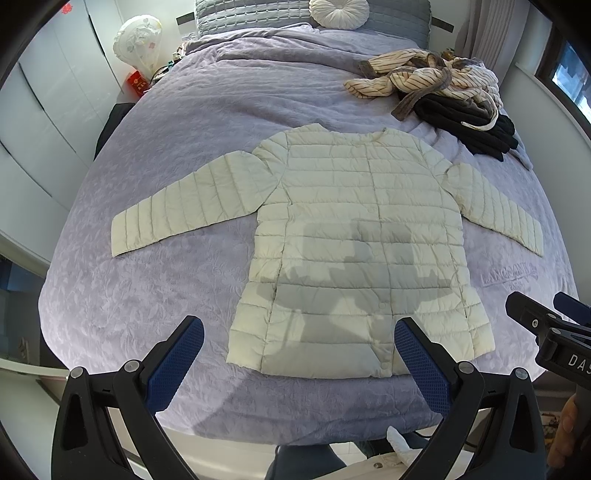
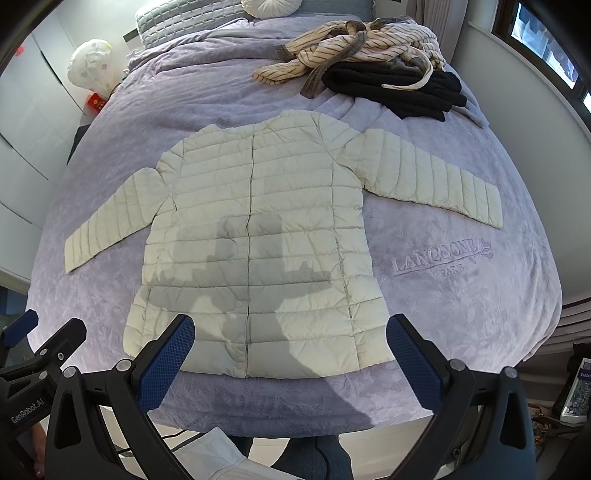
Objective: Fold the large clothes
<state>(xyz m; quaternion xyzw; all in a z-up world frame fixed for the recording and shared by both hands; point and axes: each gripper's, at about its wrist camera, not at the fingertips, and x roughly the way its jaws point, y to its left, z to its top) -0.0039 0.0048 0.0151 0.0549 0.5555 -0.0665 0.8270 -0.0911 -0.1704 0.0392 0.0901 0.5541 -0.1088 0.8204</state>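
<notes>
A cream-white quilted puffer jacket (image 1: 354,236) (image 2: 255,236) lies flat and front-up in the middle of a bed covered with a lavender embossed bedspread (image 1: 147,288) (image 2: 461,295), its snap placket closed, both sleeves spread out to the sides and its hem nearest the foot of the bed. The left gripper (image 1: 299,354) and the right gripper (image 2: 291,350) hang side by side above the hem, each with its blue-padded fingers spread wide and grasping nothing, casting shadows on the jacket's lower half. Near the far right corner of the bed, well apart from the jacket, a crumpled cream striped garment (image 1: 417,74) (image 2: 354,48) rests partly on a black folded garment (image 1: 469,125) (image 2: 399,88), and a round white pleated cushion (image 1: 338,13) (image 2: 269,7) sits at the head.
</notes>
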